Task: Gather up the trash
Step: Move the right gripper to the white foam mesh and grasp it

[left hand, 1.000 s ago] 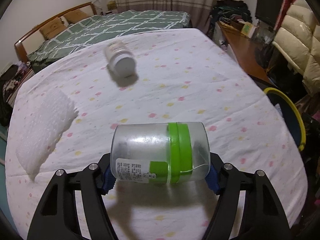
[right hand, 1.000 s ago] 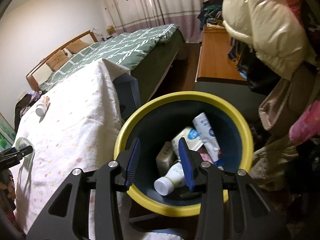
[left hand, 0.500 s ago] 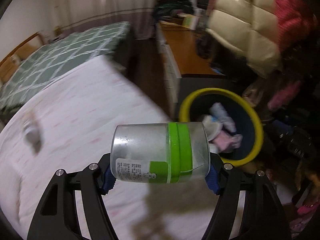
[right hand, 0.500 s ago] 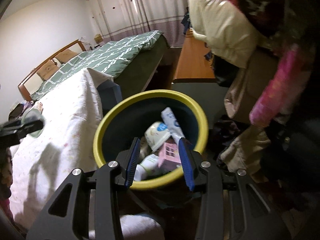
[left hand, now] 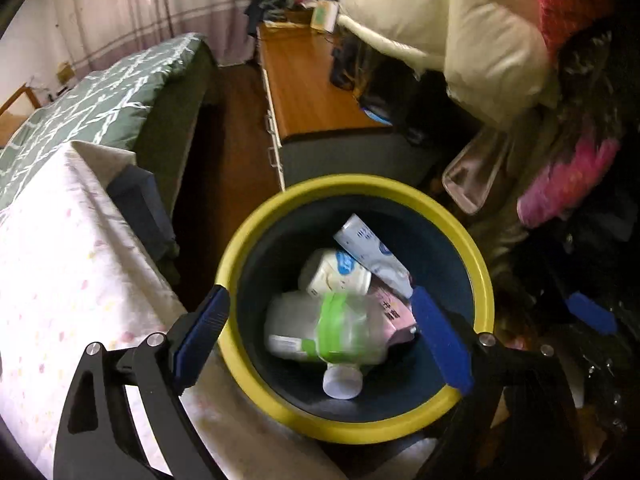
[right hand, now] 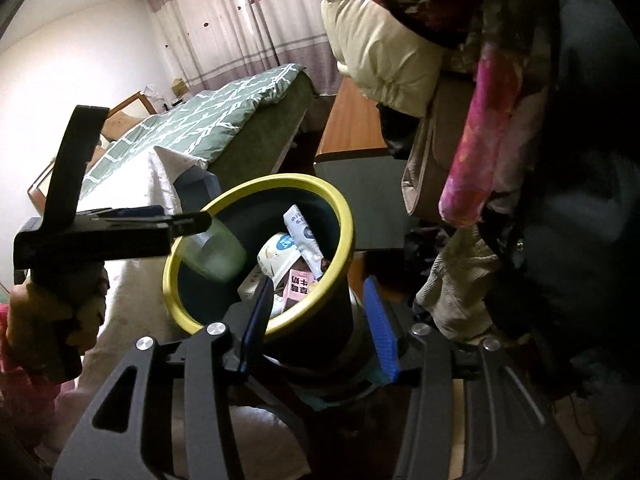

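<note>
- Two views show the clear jar with a green band. In the left wrist view the jar (left hand: 340, 332) is blurred, lying on its side inside the mouth of the yellow-rimmed bin (left hand: 486, 280), over the rubbish already there: a white bottle (left hand: 336, 274), a white tube (left hand: 372, 252), a pink carton (left hand: 394, 312) and a white cap (left hand: 342, 384).
- The left gripper (left hand: 320, 344) is released; its jaws are opening, the blue pads (left hand: 202, 334) stand well clear of the jar on either side.
- Beside the bin on the left lies the white dotted cloth (left hand: 60, 264), behind it a green quilted bed (left hand: 92, 104) and a wooden desk (left hand: 308, 92); a cream puffer jacket (left hand: 472, 40) and pink fabric (left hand: 568, 184) hang over the bin's right side.
- In the right wrist view the jar (right hand: 212, 256) appears as a pale green blur just inside the bin's near-left rim (right hand: 176, 292), directly below the left gripper (right hand: 188, 222), which a hand (right hand: 48, 312) holds over the bin.
- The right gripper (right hand: 318, 320) is empty; its jaws are opening and straddle the bin's near wall without pressing it.
</note>
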{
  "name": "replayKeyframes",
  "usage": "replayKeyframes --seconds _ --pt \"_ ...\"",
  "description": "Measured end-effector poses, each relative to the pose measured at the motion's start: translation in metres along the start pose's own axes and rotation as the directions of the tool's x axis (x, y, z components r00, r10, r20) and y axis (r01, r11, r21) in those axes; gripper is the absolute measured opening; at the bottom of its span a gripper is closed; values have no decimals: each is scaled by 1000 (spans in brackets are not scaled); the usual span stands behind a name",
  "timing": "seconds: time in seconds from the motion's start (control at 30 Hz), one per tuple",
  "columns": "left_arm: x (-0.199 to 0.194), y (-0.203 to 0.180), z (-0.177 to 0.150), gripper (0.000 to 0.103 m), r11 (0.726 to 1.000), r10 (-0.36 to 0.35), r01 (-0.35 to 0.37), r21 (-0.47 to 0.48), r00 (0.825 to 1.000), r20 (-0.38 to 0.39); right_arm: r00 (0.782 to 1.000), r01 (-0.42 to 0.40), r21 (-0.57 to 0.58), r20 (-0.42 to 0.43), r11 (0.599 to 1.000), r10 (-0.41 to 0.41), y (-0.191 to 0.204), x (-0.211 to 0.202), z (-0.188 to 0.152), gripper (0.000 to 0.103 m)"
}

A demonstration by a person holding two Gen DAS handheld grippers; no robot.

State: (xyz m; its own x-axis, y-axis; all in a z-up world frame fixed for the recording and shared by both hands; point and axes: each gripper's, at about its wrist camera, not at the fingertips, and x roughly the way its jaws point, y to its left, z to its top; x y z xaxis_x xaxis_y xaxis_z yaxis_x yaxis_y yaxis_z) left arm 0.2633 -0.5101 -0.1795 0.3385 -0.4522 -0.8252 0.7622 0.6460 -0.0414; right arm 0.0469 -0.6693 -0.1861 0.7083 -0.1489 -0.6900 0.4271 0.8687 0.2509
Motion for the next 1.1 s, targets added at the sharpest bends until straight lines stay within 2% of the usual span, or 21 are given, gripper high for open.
replayKeyframes --seconds 0.1,0.23,0.4,0.5,0.63,0.7,0.83,0.93,1.03,1.1 --pt "-21 12 -3 92 999 -8 9 -35 999 35 1000 -3 1 -4 1000 3 1 1 0 45" --pt "-69 44 -21 94 996 8 2 -91 994 108 1000 -21 -18 -12 1000 21 13 6 0 46" --pt "-131 96 -65 97 981 92 -59 -184 980 174 998 -51 -74 -36 996 48 43 13 2 47" --pt "-167 136 -106 98 959 164 -111 -262 968 191 996 -80 -129 -44 988 75 73 16 4 48" --pt "-211 195 -169 98 903 281 -191 -386 941 191 987 -157 -211 -73 965 145 126 23 9 50" --pt "-228 224 -200 98 866 341 -231 -444 922 186 980 -194 -260 -92 946 176 160 28 10 50" --pt "-260 286 -265 98 772 436 -283 -569 888 150 962 -269 -340 -131 901 238 223 34 11 50" --pt "-278 319 -307 98 718 493 -327 -615 862 116 946 -323 -395 -169 860 277 276 41 11 50" --pt "-286 338 -336 98 687 524 -362 -630 848 84 923 -383 -441 -211 812 320 332 48 8 50" --pt "-291 349 -356 98 671 530 -365 -645 845 73 903 -428 -461 -248 777 350 370 53 6 50"
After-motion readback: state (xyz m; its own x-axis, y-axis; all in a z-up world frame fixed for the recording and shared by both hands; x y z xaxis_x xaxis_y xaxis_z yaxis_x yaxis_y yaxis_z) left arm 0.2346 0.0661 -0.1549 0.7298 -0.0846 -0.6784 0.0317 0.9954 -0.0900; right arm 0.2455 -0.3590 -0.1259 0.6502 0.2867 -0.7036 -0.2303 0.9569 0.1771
